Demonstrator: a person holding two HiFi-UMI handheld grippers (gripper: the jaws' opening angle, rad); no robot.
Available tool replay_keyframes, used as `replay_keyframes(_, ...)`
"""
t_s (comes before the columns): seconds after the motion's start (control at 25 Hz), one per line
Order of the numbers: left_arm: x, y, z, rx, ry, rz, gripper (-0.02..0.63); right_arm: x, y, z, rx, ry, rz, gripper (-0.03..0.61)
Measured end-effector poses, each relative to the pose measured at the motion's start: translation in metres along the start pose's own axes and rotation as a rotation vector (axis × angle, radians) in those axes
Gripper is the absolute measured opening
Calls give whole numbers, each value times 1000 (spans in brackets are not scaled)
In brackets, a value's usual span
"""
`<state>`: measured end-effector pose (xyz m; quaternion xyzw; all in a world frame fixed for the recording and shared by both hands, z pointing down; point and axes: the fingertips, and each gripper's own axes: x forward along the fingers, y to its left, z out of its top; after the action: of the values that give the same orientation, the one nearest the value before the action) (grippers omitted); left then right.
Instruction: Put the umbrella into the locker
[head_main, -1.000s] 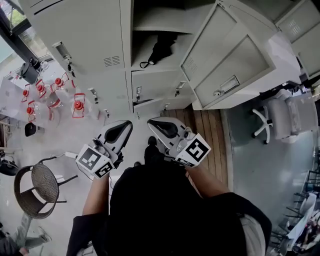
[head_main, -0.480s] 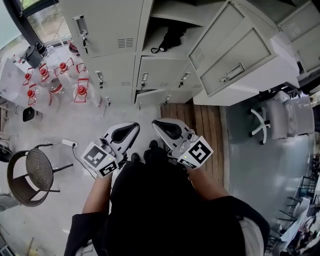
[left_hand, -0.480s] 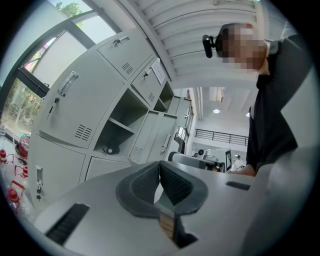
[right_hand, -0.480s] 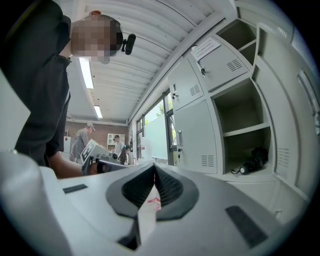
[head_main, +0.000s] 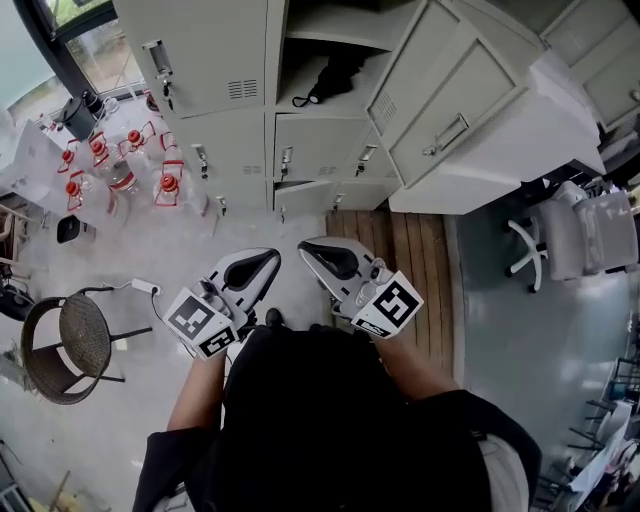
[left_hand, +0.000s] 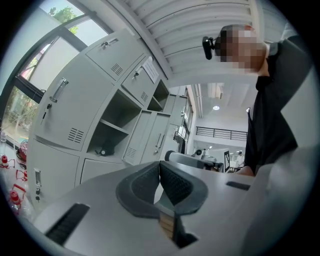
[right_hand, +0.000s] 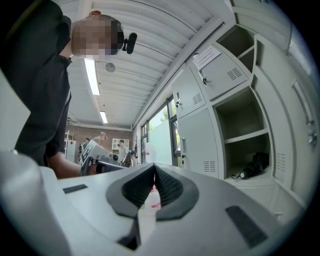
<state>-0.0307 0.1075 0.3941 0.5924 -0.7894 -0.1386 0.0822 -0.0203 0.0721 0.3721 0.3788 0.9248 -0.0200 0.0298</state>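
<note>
Far left of the head view there's a round wicker chair. Above it, in the upper left, a bunch of clear bottles with red caps sit by a window.

The left gripper and right gripper sit side by side in the lower middle. Both are clenched tight with nothing in them, and their own views show the jaw tips pressed together.

The umbrella, black and folded, lies on the bottom of the open locker at the top middle, well apart from both grippers. Only floor lies in between.

The open door swings out to the right, and a white office chair is further right. The floor is pale and speckled on the left, with a wooden strip in the middle and grey on the right.
</note>
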Motion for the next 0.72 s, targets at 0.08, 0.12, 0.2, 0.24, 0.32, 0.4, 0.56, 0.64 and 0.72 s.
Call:
replay_keyframes(0.08,8,-12,-8,-6,15,-2,18,-18,1,3,-2,-8,-5,14)
replay_keyframes(0.12,14,-20,-12,-13,20,-6,18,-28,0,2,1,-7,-11,14)
replay_keyframes(0.2,26,-38,-20,-22,21,-19,18,-52,-1,-3,17,0,-26,14)
replay_keyframes(0.24,32,-48,-23,-22,22,-24,18,-64,-2,-6,26,6,-34,14)
replay_keyframes(0.32,41,-65,-30,-18,31,-29,18,-86,-2,-12,47,14,-46,12)
replay_keyframes(0.4,47,-78,-38,-18,46,-27,18,-104,-1,-15,60,15,-47,14)
replay_keyframes(0.56,54,-97,-50,-33,59,-8,18,-130,3,-15,64,5,-30,12)
replay_keyframes(0.64,57,-107,-56,-40,59,3,18,-144,3,-20,72,10,-29,12)
replay_keyframes(0.72,60,-115,-63,-43,62,11,18,-156,2,-27,83,17,-29,12)
